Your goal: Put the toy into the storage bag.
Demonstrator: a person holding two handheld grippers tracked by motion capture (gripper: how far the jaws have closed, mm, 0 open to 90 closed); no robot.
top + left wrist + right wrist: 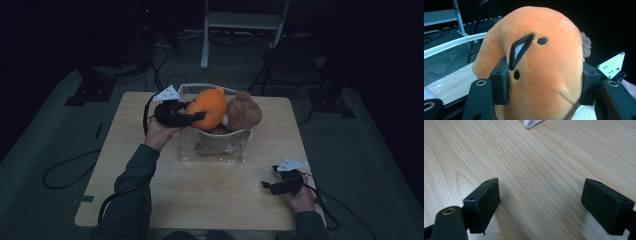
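Observation:
An orange plush toy (210, 106) with a stitched black face sits at the top of a clear plastic bag (215, 147) on the wooden table (200, 195). My left gripper (197, 116) is shut on this orange plush (541, 70); both pads press into its sides. A brown plush (243, 112) lies beside it in the bag, its fur edge (586, 45) peeking out behind. My right gripper (265, 186) rests low at the table's front right, open, with bare wood between its jaws (541, 202).
A white corner of the bag (531, 123) lies ahead of the right gripper. Cables trail off both sides of the table onto the grey floor. A dark chair (295, 65) and a white frame (240, 22) stand behind the table.

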